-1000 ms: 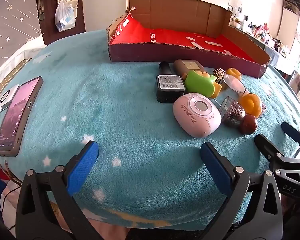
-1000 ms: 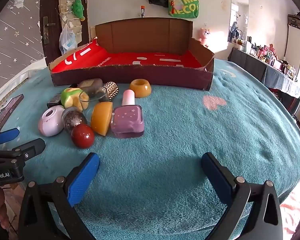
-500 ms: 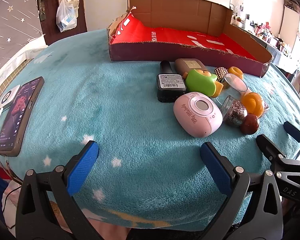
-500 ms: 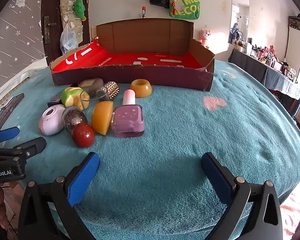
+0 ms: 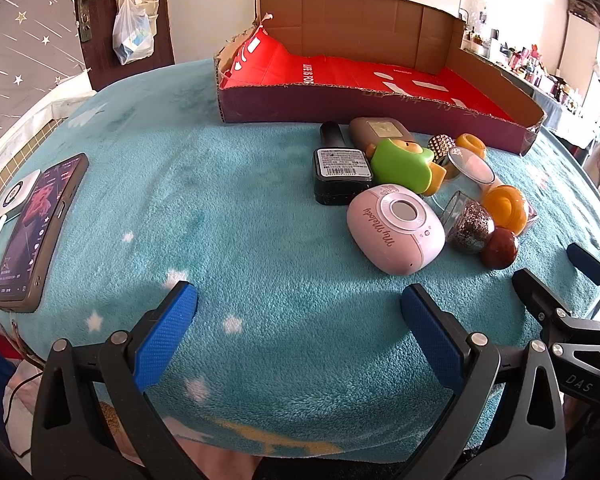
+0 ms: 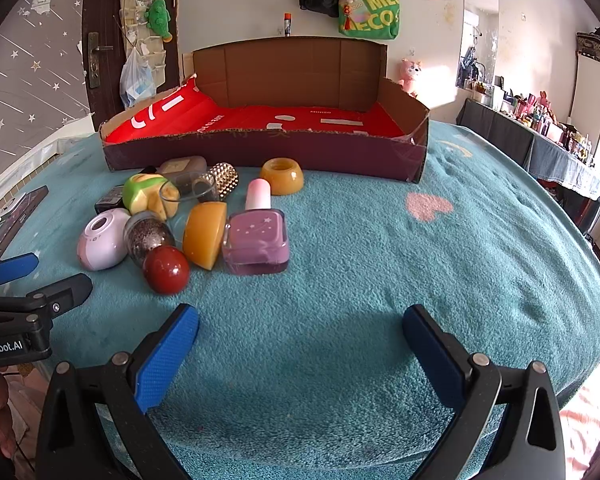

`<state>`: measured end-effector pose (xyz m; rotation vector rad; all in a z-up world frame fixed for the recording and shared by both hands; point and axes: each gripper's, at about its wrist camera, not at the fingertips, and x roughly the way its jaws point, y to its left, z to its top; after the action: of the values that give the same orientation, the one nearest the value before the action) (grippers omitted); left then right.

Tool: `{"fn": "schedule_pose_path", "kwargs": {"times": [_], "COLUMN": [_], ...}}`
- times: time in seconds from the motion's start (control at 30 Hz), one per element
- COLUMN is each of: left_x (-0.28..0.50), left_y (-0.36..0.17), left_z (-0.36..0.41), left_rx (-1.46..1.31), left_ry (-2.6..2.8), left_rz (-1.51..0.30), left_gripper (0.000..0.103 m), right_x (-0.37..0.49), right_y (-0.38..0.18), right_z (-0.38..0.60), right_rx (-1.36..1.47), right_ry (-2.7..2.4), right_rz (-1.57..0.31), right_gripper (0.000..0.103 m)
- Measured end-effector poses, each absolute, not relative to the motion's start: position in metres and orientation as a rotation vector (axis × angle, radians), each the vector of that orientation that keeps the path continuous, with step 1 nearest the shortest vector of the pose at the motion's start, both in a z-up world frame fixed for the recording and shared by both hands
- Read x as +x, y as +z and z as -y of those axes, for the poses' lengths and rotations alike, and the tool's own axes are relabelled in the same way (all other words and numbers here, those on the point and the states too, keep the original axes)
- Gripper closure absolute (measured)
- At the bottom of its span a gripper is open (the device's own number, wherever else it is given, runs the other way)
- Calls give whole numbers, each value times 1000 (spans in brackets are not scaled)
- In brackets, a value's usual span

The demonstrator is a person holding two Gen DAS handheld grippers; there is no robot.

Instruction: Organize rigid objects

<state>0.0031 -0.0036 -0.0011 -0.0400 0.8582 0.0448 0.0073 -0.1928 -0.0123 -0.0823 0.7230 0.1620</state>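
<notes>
Blue-padded left gripper (image 5: 299,322) and right gripper (image 6: 300,332) hover, jaws spread.

Quick count ahead of the claws: one open cardboard box with a red lining (image 6: 260,120), two amber-yellow resin pieces (image 6: 204,236) (image 6: 282,176), and one each of pink square nail-polish bottle (image 6: 256,240), dark red glossy ball (image 6: 166,269), pale pink egg-shaped gadget (image 5: 396,228), green plastic toy (image 5: 404,164), black labelled bottle (image 5: 342,172). One dark smartphone (image 5: 40,224) far left.

Teal blanket (image 6: 380,264) carries cardboard box (image 6: 260,152), trinket cluster (image 6: 188,224), phone (image 5: 36,232).
</notes>
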Motion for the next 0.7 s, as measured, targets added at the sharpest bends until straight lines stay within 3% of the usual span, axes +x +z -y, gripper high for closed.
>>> {"fn": "schedule_pose_path", "kwargs": {"times": [0.33, 0.57, 0.7], "left_x": [2, 2, 4], "left_y": [-1, 3, 5], "left_z": [4, 3, 4], "left_rx": [-38, -45, -38], "left_ry": [43, 37, 34], "left_rz": [-860, -855, -857], "left_gripper": [0, 3, 10], "right_x": [7, 3, 8], "right_y": [-12, -3, 0], "right_z": [193, 195, 203], "right_rx": [-95, -132, -93], "right_ry": [173, 178, 184], "right_rz": [-715, -689, -695], "right_gripper": [0, 17, 19]}}
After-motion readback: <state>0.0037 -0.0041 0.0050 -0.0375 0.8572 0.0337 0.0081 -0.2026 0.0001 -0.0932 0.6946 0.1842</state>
